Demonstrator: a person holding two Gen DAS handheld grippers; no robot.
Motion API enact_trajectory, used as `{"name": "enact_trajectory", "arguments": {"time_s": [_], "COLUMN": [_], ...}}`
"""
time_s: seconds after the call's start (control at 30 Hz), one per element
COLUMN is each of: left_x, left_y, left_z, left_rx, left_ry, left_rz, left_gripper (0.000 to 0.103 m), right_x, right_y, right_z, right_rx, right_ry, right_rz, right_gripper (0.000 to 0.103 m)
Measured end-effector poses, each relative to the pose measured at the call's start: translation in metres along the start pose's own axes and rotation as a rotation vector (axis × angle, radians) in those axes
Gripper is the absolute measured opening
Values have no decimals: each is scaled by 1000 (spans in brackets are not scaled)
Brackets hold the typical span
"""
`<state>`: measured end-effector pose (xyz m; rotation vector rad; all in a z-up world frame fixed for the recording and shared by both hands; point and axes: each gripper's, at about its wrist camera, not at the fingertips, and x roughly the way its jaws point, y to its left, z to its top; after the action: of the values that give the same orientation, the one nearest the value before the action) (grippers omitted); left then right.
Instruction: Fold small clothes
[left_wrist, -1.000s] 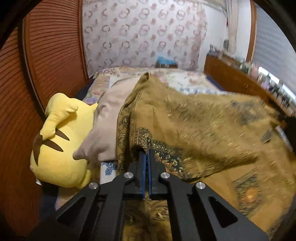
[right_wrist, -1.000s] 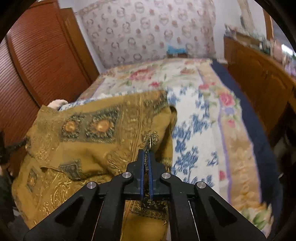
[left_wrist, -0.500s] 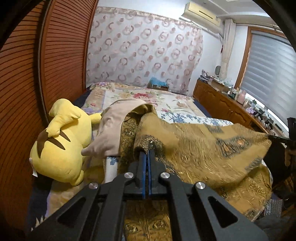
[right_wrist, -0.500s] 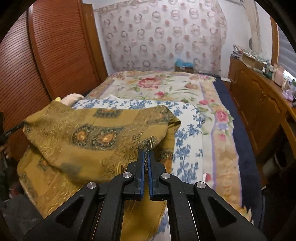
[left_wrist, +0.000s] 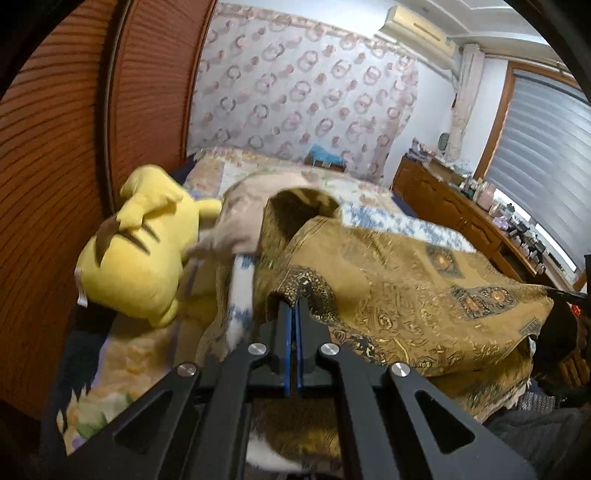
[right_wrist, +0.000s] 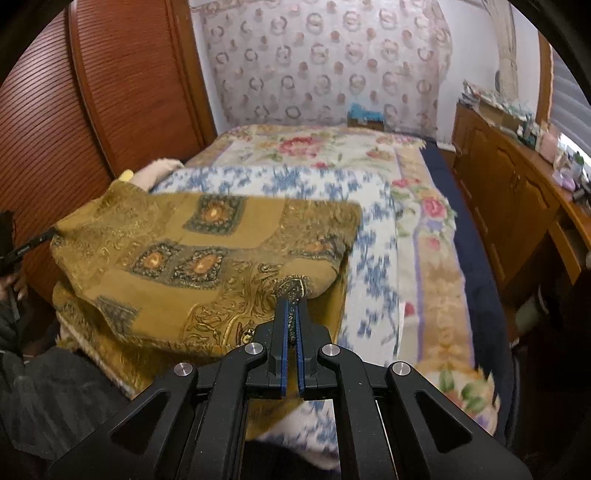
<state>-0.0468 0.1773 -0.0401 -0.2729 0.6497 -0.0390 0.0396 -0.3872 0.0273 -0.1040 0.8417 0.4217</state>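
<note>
Left wrist view: your left tool (left_wrist: 293, 308) is closed on a dark-bordered edge of the mustard-gold patterned woven cloth (left_wrist: 406, 295), its blue-lined fingers pressed together with the fabric pinched between them. The cloth is lifted and stretched from this grip across toward the right side of the bed, where its other end is held; a lower layer hangs beneath the raised span. Beside the cloth, toward the left edge of the bed, lies a yellow plush toy with brown stripes (left_wrist: 136, 254), and a beige fabric piece (left_wrist: 247, 210) sits between the toy and the cloth, touching both.

Right wrist view: your right tool (right_wrist: 291, 306) is clamped on another dark-bordered edge of the same cloth (right_wrist: 192, 243), a strip of fabric visible between the narrowly spaced blue pads. The cloth is doubled over, its top layer drawn flat and its folded edge facing the far end of the bed. It hovers over the near left part of the bed with the floral-print cover (right_wrist: 369, 177), above a blue-and-white flowered sheet (right_wrist: 295, 181). A wooden cabinet (right_wrist: 517, 192) runs along the right side of the bed, and a reddish slatted wooden door (right_wrist: 55, 110) stands at the left.
</note>
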Motion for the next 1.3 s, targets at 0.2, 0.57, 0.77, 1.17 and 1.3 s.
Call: {"name": "enact_trajectory", "arguments": {"time_s": [0.2,0.57,0.77,1.17,1.3], "left_x": [15,3,1,61,91], "left_y": [1,-17,-23,-44,-48], "left_z": [-23,-16,-1,61,81], "left_rx": [0,97,113,189,187], "left_ry": [80,55,19,49,80], "left_rz": [35,38,42,4,-9], "left_gripper": [0,18,28,29,29], "right_x": [32,37,65,141,153], "right_y": [0,14,28,17,8], "right_z": [-37,-9,11,26,20], "right_rx": [26,-62,-93,-79,-48], "right_ry": [92,-19,-42,16,45], "right_rz": [-17,-46,-23,-65,-89], "right_gripper": [1,34,35,35,35]}}
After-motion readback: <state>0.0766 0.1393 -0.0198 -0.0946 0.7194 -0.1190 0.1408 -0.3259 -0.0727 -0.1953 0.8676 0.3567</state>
